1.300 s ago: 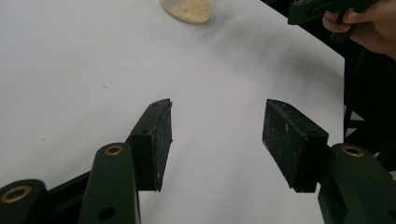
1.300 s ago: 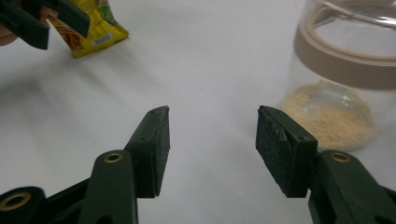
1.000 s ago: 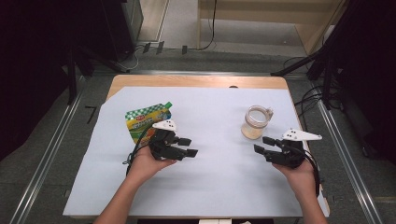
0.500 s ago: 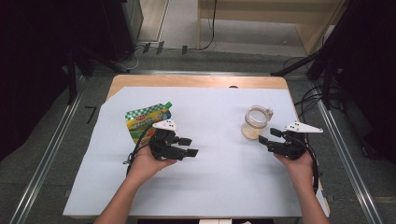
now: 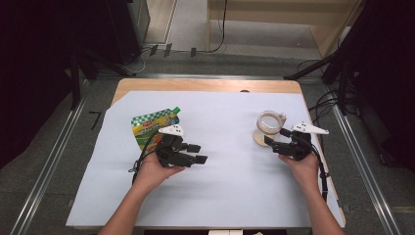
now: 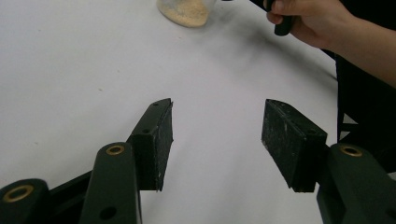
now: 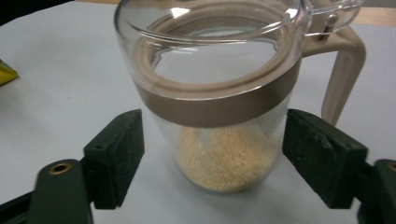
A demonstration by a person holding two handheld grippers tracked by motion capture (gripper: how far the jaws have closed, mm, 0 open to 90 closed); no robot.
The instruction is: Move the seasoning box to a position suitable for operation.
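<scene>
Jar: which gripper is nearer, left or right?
Right. The right gripper sits just in front of the jar, its open jaws either side of the glass without touching. The left gripper is far across the sheet, beside the pouch.

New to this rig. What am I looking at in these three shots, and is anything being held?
No robot here: a person holds a two-jaw hand gripper in each hand. The high view looks down on the table, covered in white paper. The other two views come from cameras riding on the grippers, looking along their black jaws. On the paper lie a green and yellow pouch and a clear jar with a tan band, a handle and a little tan powder. The left gripper is open over bare paper. The right gripper is open with its jaws either side of the jar, not gripping it.
</scene>
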